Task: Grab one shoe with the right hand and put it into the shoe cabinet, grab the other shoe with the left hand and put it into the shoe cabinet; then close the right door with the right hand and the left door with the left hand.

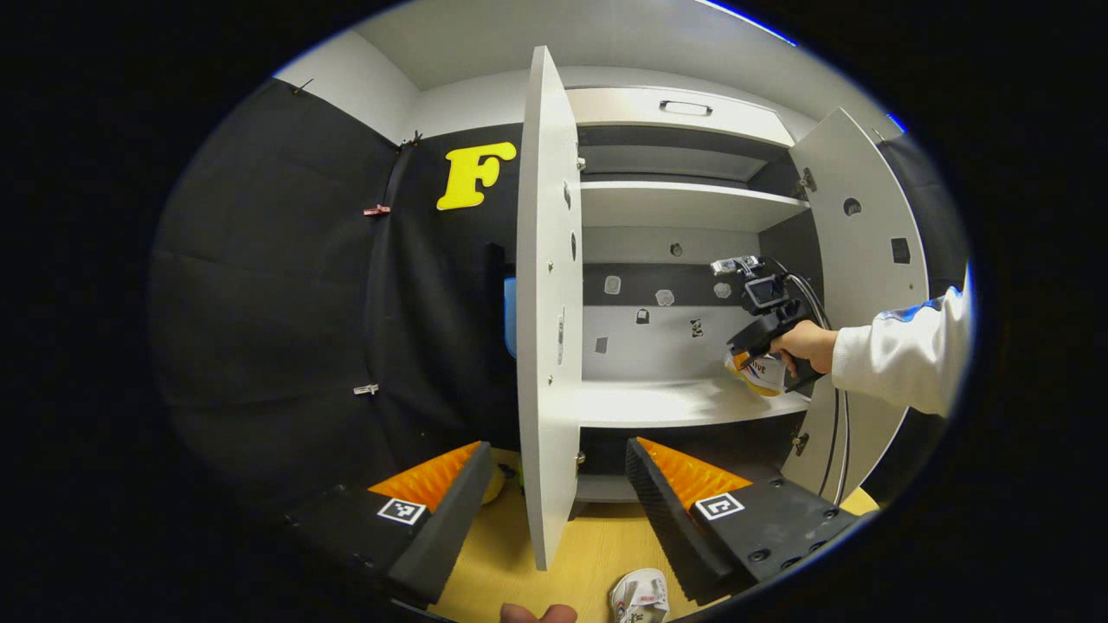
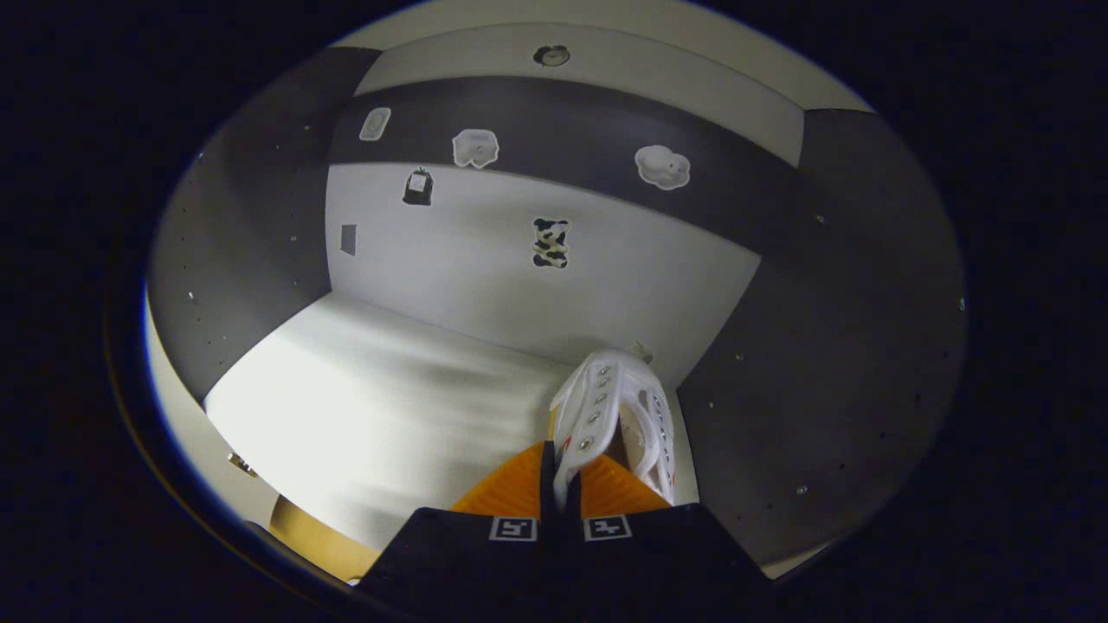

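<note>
In the right gripper view, my right gripper (image 2: pixel 564 467) is shut on the upper edge of a white shoe (image 2: pixel 619 407), holding it inside the shoe cabinet over the white shelf (image 2: pixel 363 407), near the right rear corner. The left gripper view shows that right gripper (image 1: pixel 751 344) in a hand with a white sleeve, the shoe (image 1: pixel 763 374) just above the shelf (image 1: pixel 658 402). My left gripper (image 1: pixel 558 450) stands open on either side of the left door's edge (image 1: pixel 548 303), holding nothing. The other shoe (image 1: pixel 640 597) lies on the wooden floor just below it.
Both cabinet doors stand open; the right door (image 1: pixel 866 260) is behind the sleeve. Higher shelves (image 1: pixel 684 203) and a drawer (image 1: pixel 684 108) sit above. Small stickers (image 2: pixel 551 242) dot the cabinet's back wall. Black cloth hangs to the left of the cabinet.
</note>
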A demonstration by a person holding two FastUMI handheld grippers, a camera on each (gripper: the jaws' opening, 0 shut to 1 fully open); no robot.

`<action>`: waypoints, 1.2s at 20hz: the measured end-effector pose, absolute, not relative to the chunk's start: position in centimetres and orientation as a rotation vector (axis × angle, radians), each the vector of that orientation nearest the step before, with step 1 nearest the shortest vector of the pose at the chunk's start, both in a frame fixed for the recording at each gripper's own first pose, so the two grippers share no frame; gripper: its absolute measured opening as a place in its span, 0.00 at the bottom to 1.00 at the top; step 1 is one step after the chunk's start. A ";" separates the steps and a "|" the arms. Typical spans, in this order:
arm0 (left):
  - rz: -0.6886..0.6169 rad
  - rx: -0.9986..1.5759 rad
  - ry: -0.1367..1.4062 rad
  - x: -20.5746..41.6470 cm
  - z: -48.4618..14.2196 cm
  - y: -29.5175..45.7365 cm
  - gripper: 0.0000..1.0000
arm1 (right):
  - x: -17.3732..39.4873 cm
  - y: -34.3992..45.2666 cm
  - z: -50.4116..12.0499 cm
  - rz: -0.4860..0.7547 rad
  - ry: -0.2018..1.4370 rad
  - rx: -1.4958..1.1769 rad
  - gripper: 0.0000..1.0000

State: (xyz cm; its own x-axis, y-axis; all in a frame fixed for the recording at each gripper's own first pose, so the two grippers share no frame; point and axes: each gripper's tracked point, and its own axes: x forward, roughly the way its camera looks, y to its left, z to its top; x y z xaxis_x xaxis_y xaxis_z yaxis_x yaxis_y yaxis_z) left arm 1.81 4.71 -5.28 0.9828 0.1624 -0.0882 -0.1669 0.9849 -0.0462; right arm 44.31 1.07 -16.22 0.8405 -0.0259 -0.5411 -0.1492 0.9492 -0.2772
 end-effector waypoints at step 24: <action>0.131 -0.035 0.071 -0.3 -5.2 4.5 0.97 | 36.3 3.5 -10.1 0.088 0.374 -0.075 0.99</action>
State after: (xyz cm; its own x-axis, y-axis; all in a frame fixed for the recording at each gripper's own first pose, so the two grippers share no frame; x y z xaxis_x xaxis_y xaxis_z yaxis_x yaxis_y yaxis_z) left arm -0.27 4.47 -5.22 0.9889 0.1290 -0.0734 -0.1315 0.9909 -0.0302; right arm 36.28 3.54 -10.11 0.9270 0.0716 -0.3682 -0.0994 0.9934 -0.0569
